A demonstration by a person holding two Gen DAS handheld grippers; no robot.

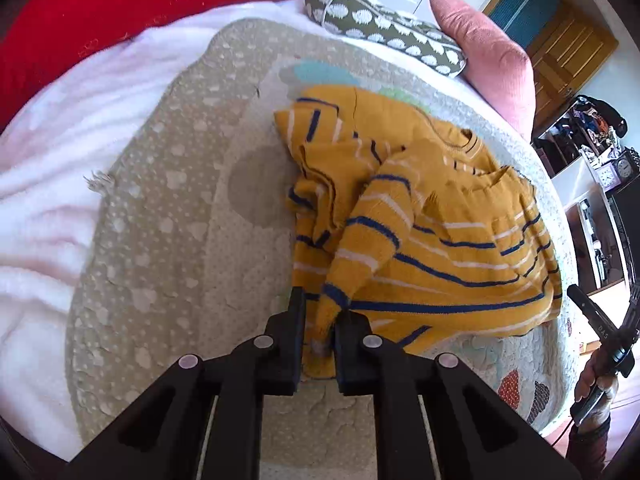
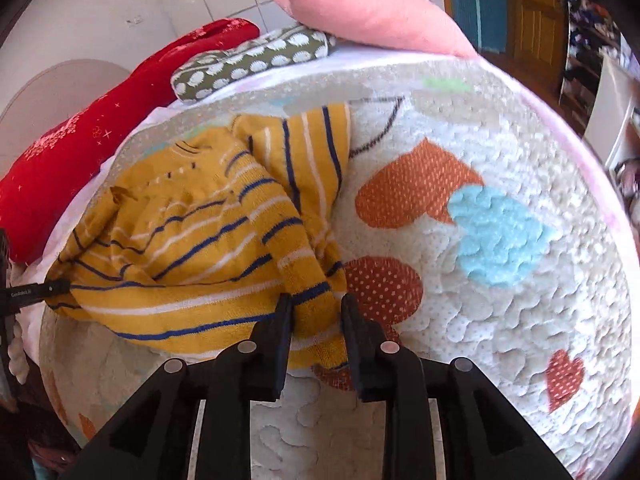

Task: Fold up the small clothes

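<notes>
Sweater: a small mustard-yellow knit sweater with navy and white stripes lies crumpled on a quilted mat spread over the bed; it is not flat, with folds bunched along its far side.
Sweater position: in the left wrist view it occupies the right half of the mat; in the right wrist view it sits on the left half, beside orange and light-blue heart patches.
Left tool: the left tool has its fingers narrowed onto the cuff end of one striped sleeve; the sleeve runs from the pinch up across the body of the sweater.
Right tool: the right tool has its fingers drawn in around another sleeve, with yellow fabric filling the gap between them.
Right tool in left view: it shows at the right edge, dark and slender, with part of a hand below it; its grip cannot be judged from there.
Mat: beige border with pale cloud shapes, white quilted centre with coloured patches.
Bedding: a pale pink-white blanket lies under the mat.
Pillows: a red cushion, an olive spotted bolster and a pink pillow line the far side of the bed.
Background: a wooden door stands beyond the pink pillow.
</notes>
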